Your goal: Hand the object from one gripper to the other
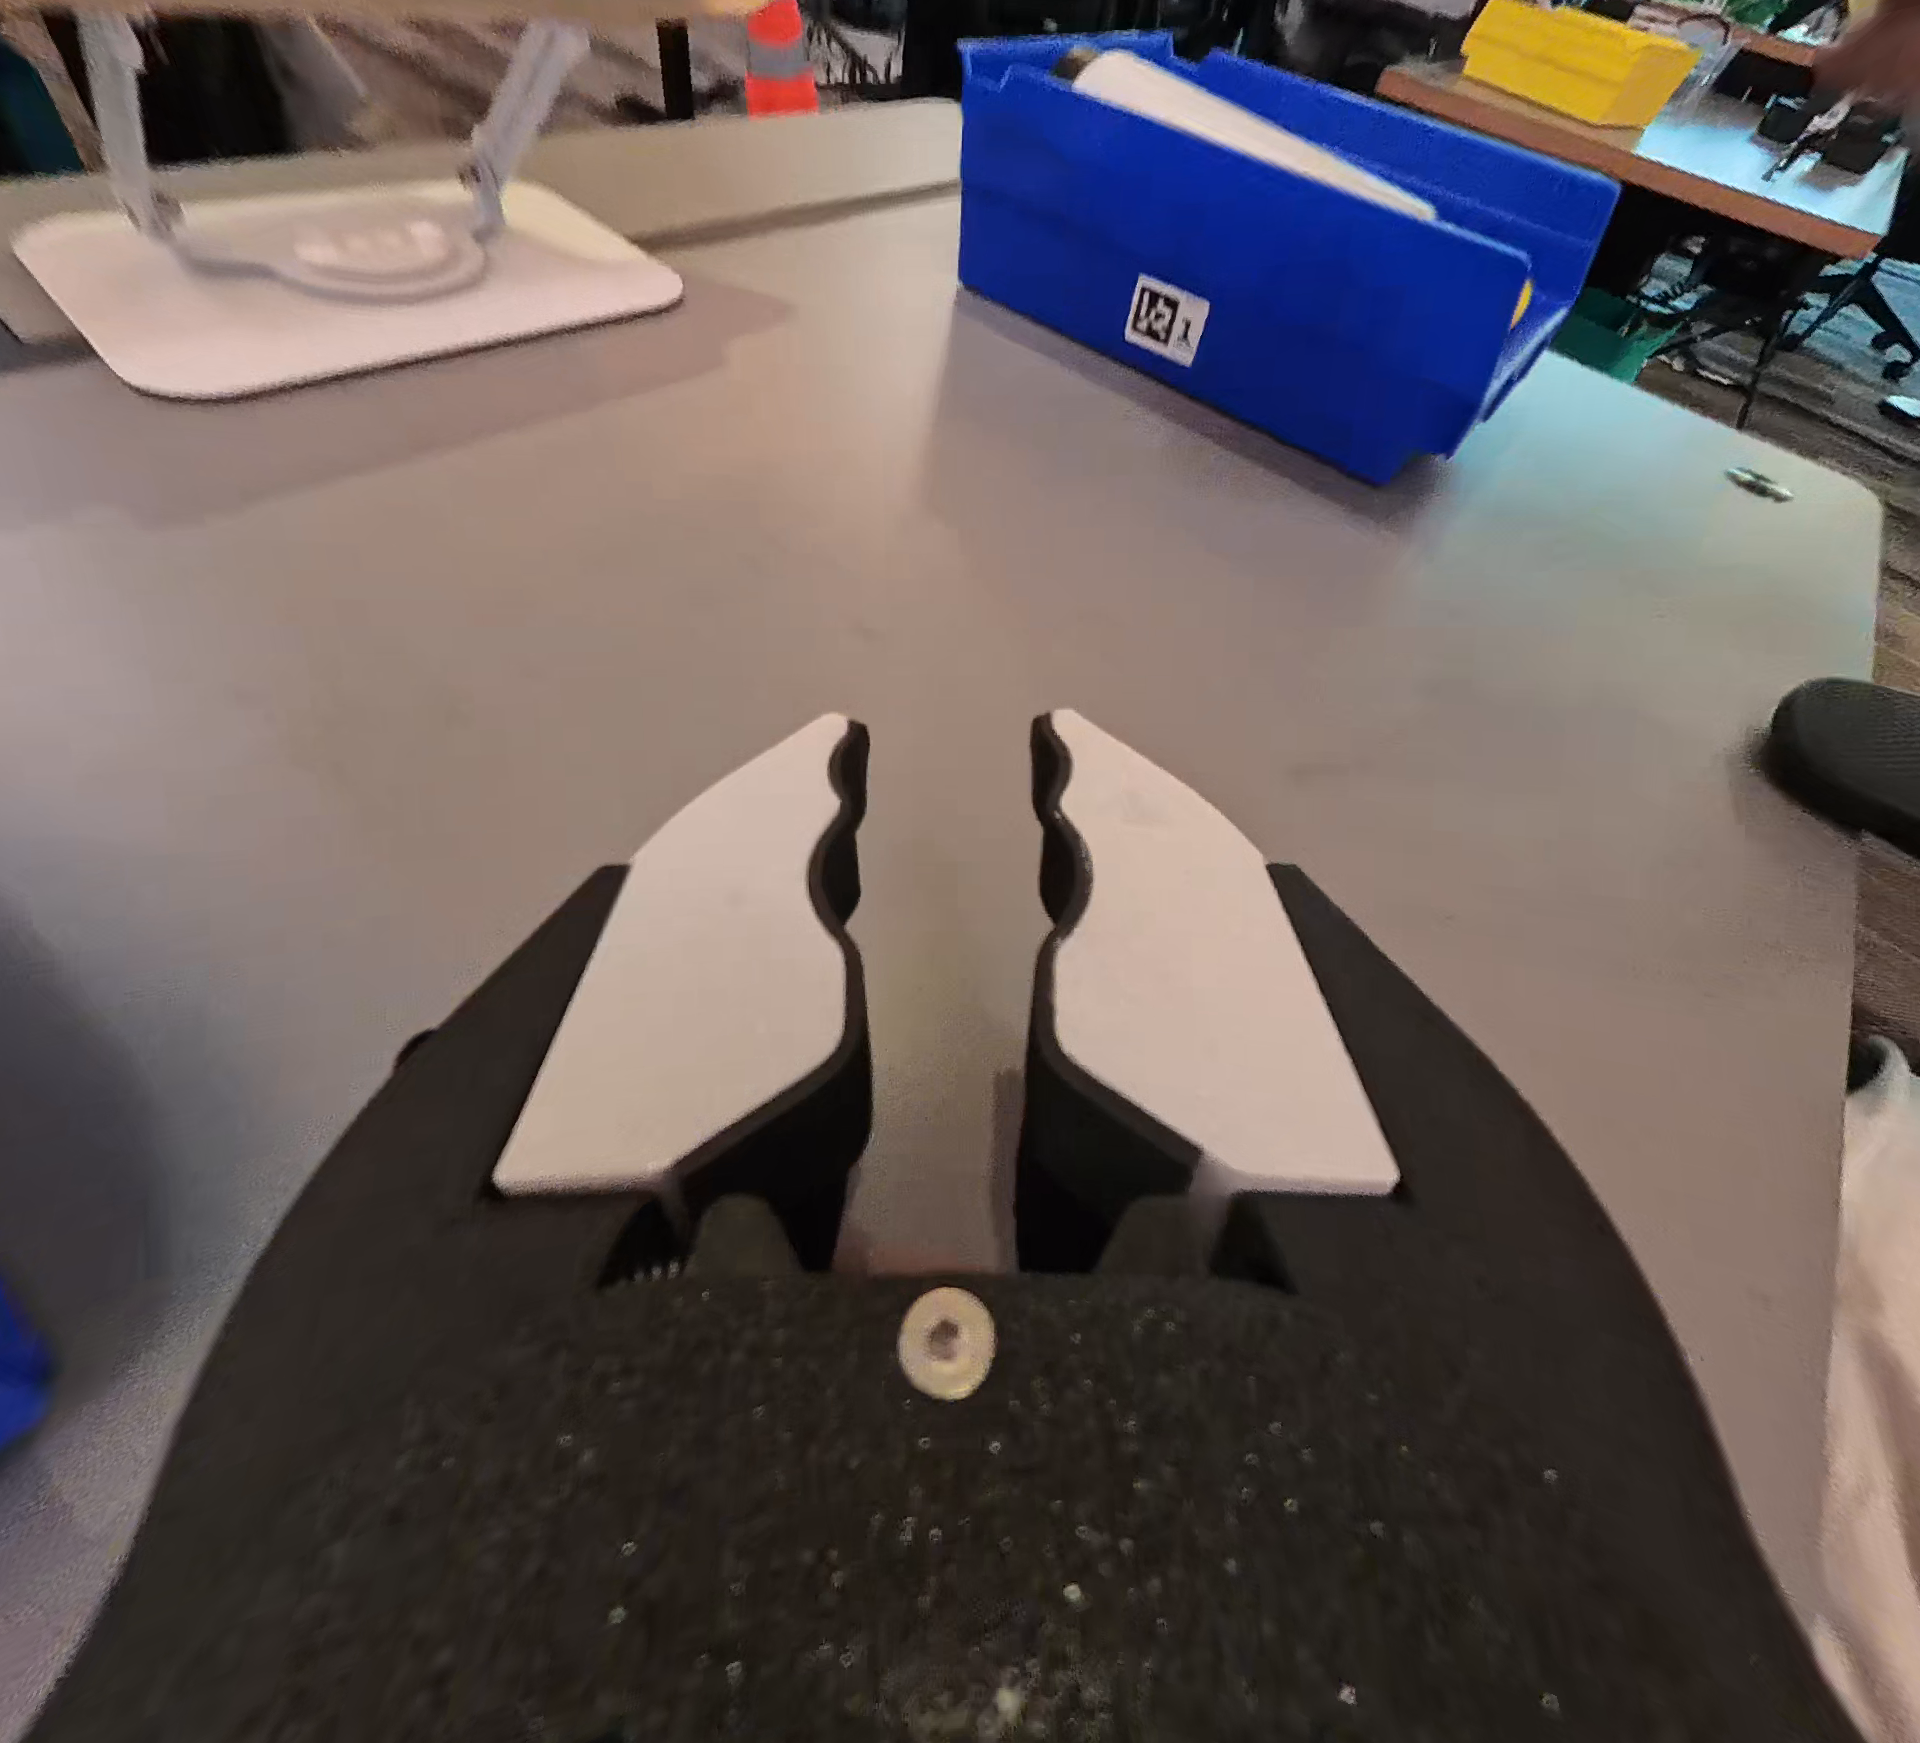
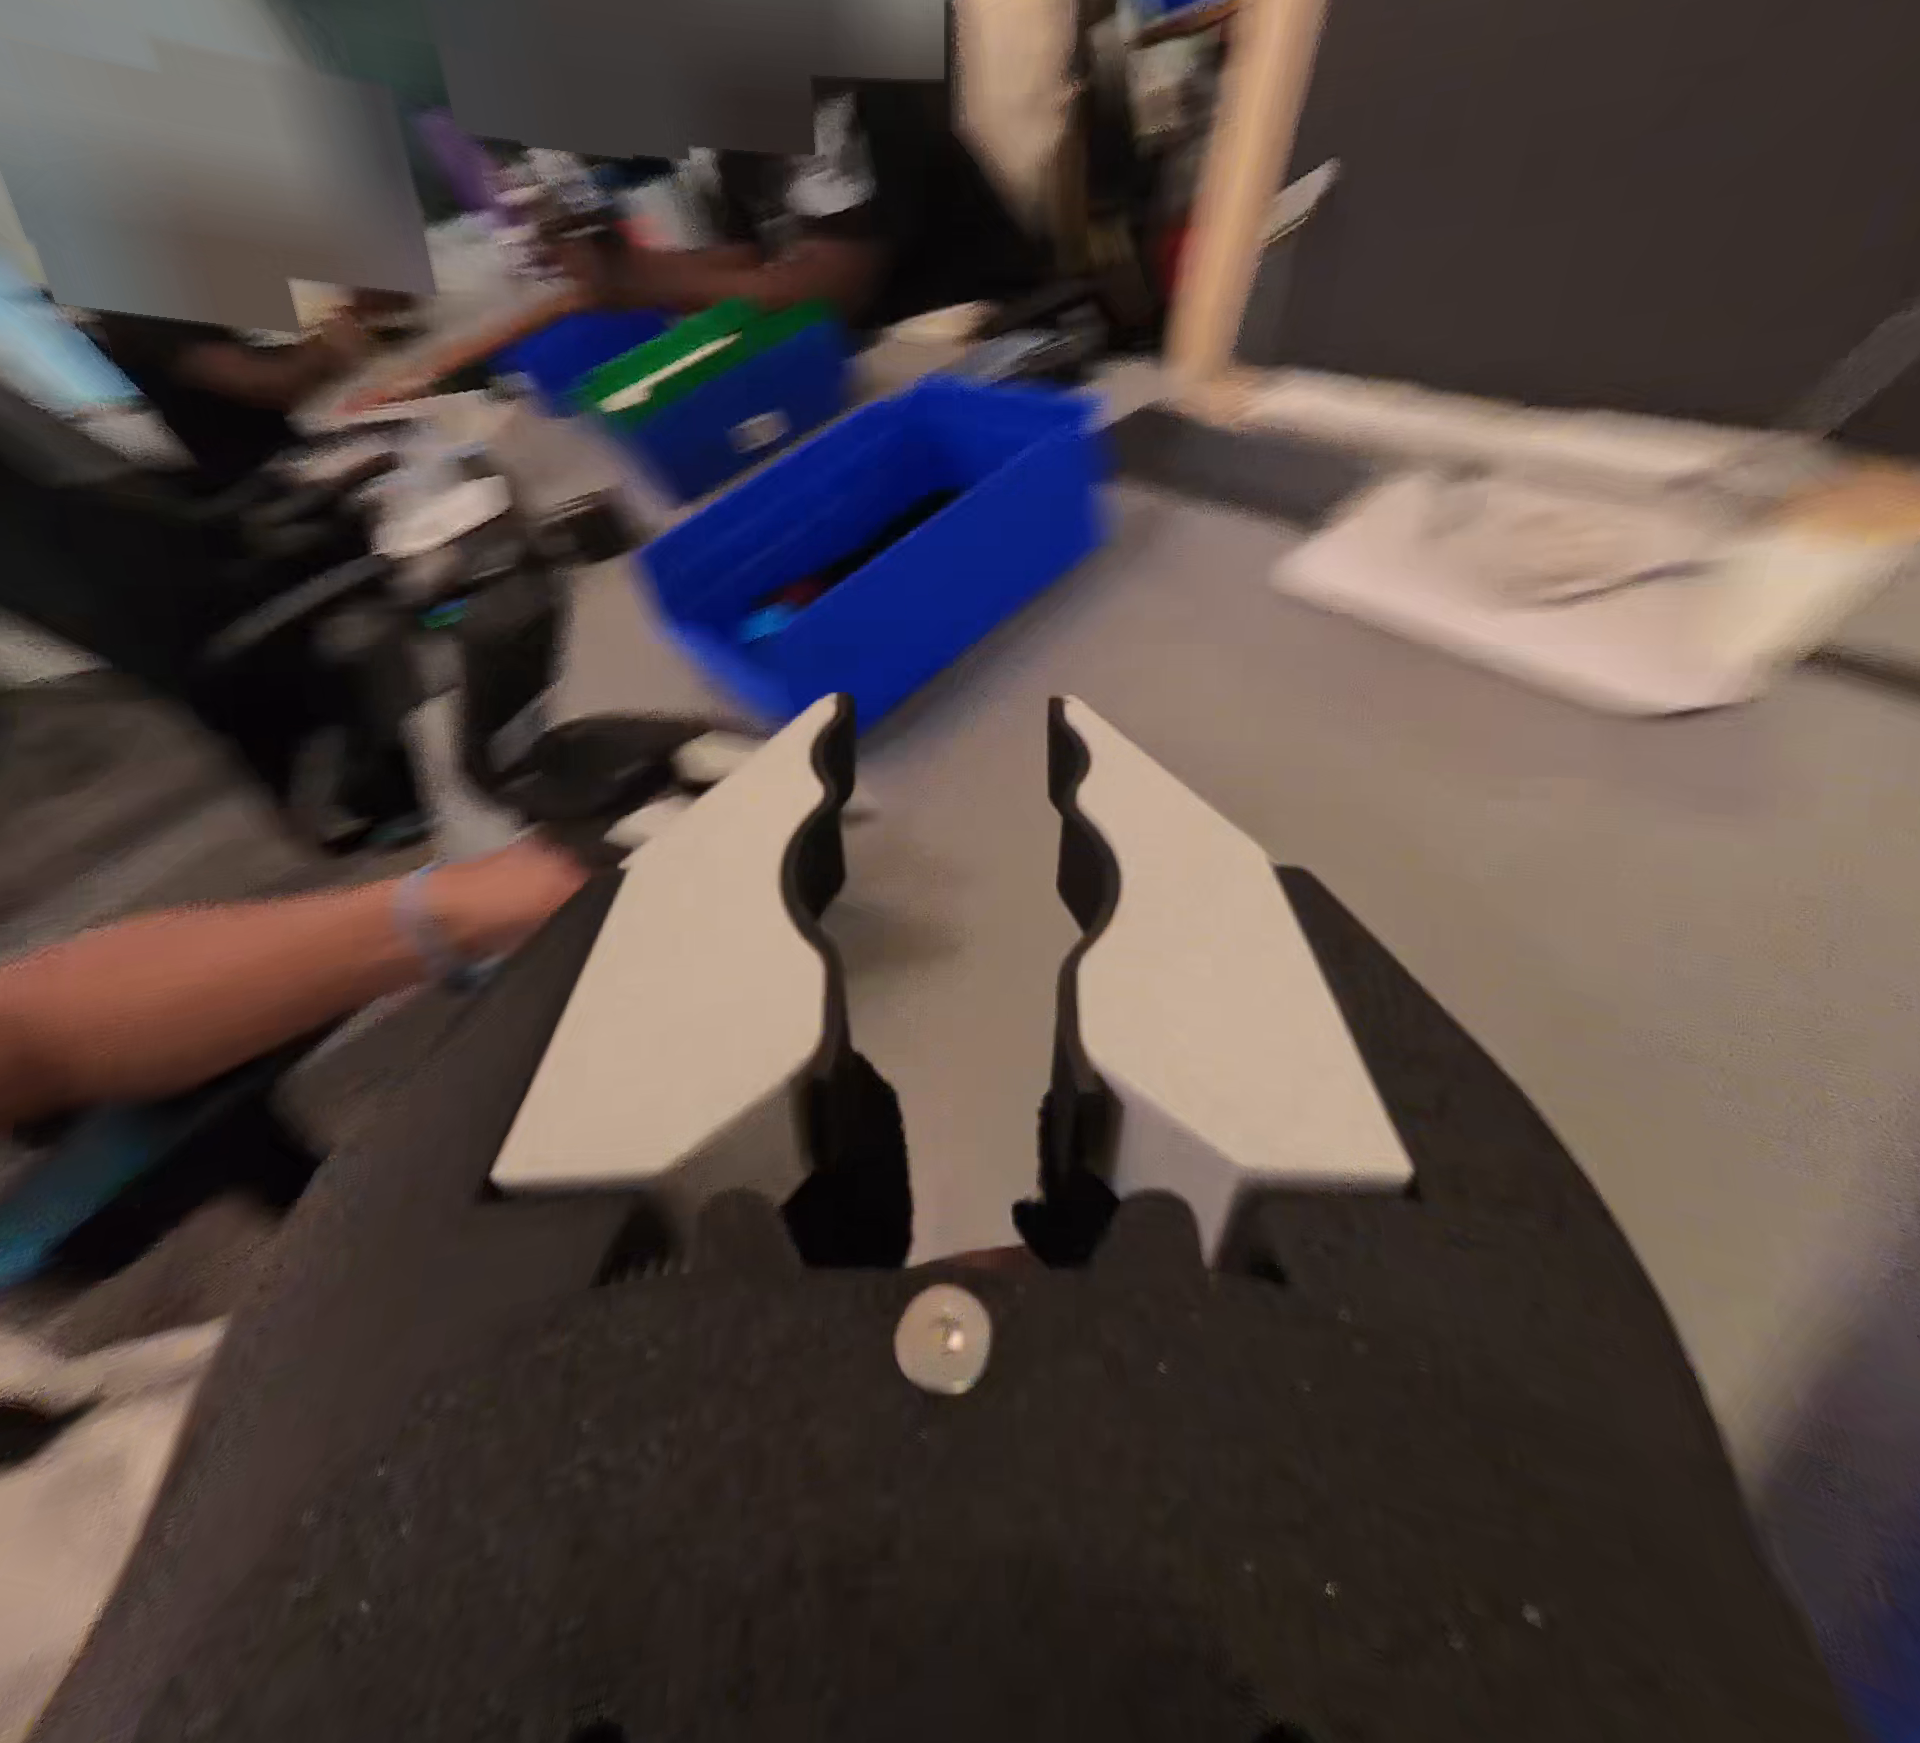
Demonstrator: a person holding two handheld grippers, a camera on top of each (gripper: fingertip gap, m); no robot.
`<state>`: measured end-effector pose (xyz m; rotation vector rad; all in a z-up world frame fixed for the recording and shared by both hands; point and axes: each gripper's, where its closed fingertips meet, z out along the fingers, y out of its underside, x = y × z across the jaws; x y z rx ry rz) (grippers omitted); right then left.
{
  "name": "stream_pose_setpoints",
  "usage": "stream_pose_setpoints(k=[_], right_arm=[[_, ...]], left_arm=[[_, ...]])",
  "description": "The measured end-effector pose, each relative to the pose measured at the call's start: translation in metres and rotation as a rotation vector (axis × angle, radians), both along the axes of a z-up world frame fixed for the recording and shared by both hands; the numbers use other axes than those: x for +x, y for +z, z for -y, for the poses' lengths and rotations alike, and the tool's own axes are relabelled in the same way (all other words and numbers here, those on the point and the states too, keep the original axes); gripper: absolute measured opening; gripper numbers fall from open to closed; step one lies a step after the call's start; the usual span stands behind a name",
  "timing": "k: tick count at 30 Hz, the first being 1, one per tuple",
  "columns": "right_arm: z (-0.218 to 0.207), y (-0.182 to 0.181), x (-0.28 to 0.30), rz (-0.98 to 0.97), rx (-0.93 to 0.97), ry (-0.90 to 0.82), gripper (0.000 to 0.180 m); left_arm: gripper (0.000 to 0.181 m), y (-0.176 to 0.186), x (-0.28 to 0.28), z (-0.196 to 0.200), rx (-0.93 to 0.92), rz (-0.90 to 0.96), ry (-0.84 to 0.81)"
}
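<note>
My left gripper (image 1: pixel 948 737) is open and empty, held low over the grey table (image 1: pixel 623 613). Ahead and to its right stands a blue bin (image 1: pixel 1247 259) with a white roll-like object (image 1: pixel 1226 114) lying in it. My right gripper (image 2: pixel 951 717) is also open and empty above the table. In the blurred right wrist view a blue bin (image 2: pixel 914 540) with dark and coloured items inside stands just beyond the fingertips. Neither gripper touches a bin.
A white stand with a flat base (image 1: pixel 343 280) carrying a raised device stands at the far left; it shows blurred in the right wrist view (image 2: pixel 1558 592). A person's forearm (image 2: pixel 260 976) reaches in at the left. A second blue bin (image 2: pixel 727 405) sits farther back. The table edge (image 1: pixel 1860 654) lies right. There is about 20 cm between the tips of the two grippers.
</note>
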<state>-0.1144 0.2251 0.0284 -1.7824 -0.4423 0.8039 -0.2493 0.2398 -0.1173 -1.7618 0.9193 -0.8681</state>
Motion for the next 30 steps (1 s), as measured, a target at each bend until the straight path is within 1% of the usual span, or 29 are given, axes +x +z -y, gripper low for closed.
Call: stream_pose_setpoints(k=[2, 3, 4, 5, 6, 7, 8, 9, 11, 12, 14, 16, 18, 20, 22, 23, 25, 28, 30], right_arm=[[0.032, -0.060, -0.062, -0.105, -0.081, 0.178, 0.038], [0.044, -0.084, -0.080, -0.174, -0.106, 0.227, 0.038], [0.047, -0.104, -0.087, -0.267, -0.140, 0.216, 0.037], [0.043, -0.119, -0.086, -0.365, -0.213, 0.165, 0.038], [0.040, -0.125, -0.086, -0.456, -0.291, 0.156, 0.043], [0.039, -0.125, -0.085, -0.505, -0.333, 0.190, 0.044], [0.036, -0.125, -0.083, -0.504, -0.348, 0.212, 0.044], [0.031, -0.124, -0.077, -0.510, -0.348, 0.207, 0.044], [0.019, -0.112, -0.060, -0.584, -0.317, 0.152, 0.044], [0.017, -0.109, -0.053, -0.587, -0.294, 0.129, 0.044], [0.016, -0.112, -0.047, -0.502, -0.257, 0.101, 0.044], [0.020, -0.114, -0.046, -0.441, -0.230, 0.093, 0.043], [0.026, -0.110, -0.049, -0.474, -0.227, 0.105, 0.043], [0.032, -0.106, -0.057, -0.517, -0.245, 0.147, 0.043], [0.036, -0.109, -0.064, -0.512, -0.274, 0.182, 0.043], [0.038, -0.110, -0.068, -0.506, -0.284, 0.197, 0.043], [0.040, -0.112, -0.072, -0.498, -0.295, 0.217, 0.043], [0.041, -0.115, -0.079, -0.515, -0.328, 0.248, 0.043], [0.041, -0.119, -0.083, -0.535, -0.379, 0.279, 0.043]], left_arm=[[0.034, -0.005, 0.002, 0.001, -0.027, -0.010, -0.007], [0.037, -0.007, 0.004, 0.002, -0.036, -0.020, -0.015], [0.038, -0.010, 0.003, 0.002, -0.042, -0.039, -0.010], [0.040, -0.011, 0.003, 0.001, -0.043, -0.048, -0.002], [0.041, -0.009, 0.004, 0.002, -0.042, -0.042, -0.006], [0.043, -0.006, 0.005, 0.004, -0.040, -0.030, -0.020], [0.044, -0.004, 0.007, 0.007, -0.035, -0.022, -0.037], [0.045, -0.002, 0.009, 0.009, -0.024, -0.021, -0.055], [0.048, 0.000, 0.014, 0.014, 0.016, -0.028, -0.104], [0.050, 0.002, 0.017, 0.019, 0.040, -0.034, -0.144], [0.050, 0.013, 0.021, 0.034, 0.075, -0.033, -0.238], [0.050, 0.033, 0.021, 0.053, 0.088, -0.015, -0.358], [0.052, 0.063, 0.010, 0.069, 0.096, 0.015, -0.461], [0.052, 0.091, -0.013, 0.076, 0.113, 0.005, -0.536], [0.051, 0.110, -0.046, 0.067, 0.146, -0.038, -0.549], [0.048, 0.114, -0.064, 0.055, 0.164, -0.084, -0.538], [0.048, 0.115, -0.097, 0.025, 0.165, -0.210, -0.503], [0.050, 0.092, -0.137, -0.028, 0.130, -0.488, -0.441], [0.051, 0.065, -0.156, -0.055, 0.138, -0.695, -0.458]])
